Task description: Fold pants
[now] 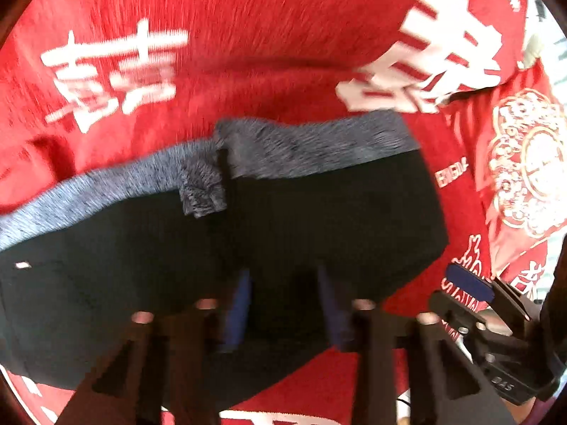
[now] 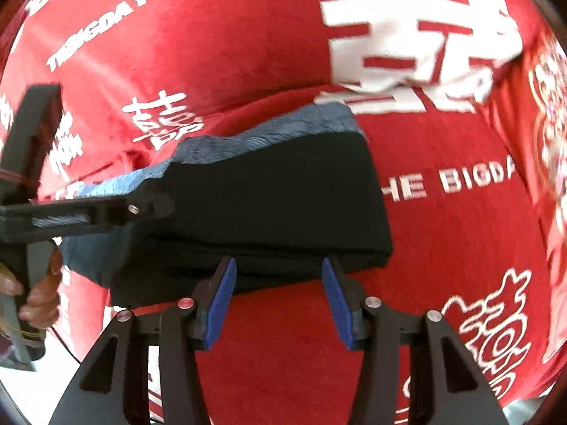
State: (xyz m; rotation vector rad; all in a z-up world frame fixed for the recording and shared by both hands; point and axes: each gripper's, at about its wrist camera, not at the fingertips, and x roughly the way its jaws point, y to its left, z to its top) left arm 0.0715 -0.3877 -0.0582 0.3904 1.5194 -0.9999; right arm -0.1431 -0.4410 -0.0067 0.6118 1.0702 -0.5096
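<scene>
The black pants (image 1: 319, 219) with a grey waistband (image 1: 312, 145) lie folded on the red printed cloth (image 1: 248, 35). My left gripper (image 1: 283, 283) is open, its blue pads (image 1: 237, 304) low over the black fabric, with nothing held. My right gripper (image 2: 278, 276) is open, its blue pads (image 2: 221, 301) at the near edge of the folded pants (image 2: 269, 205), apart from the fabric. The right gripper also shows in the left wrist view (image 1: 471, 283) at the lower right. The left gripper's body (image 2: 81, 212) crosses the pants' left side in the right wrist view.
The red cloth (image 2: 443, 241) with white characters and lettering covers the whole surface, and has a raised fold behind the pants. A hand (image 2: 39, 294) holds the left gripper's handle at the left edge.
</scene>
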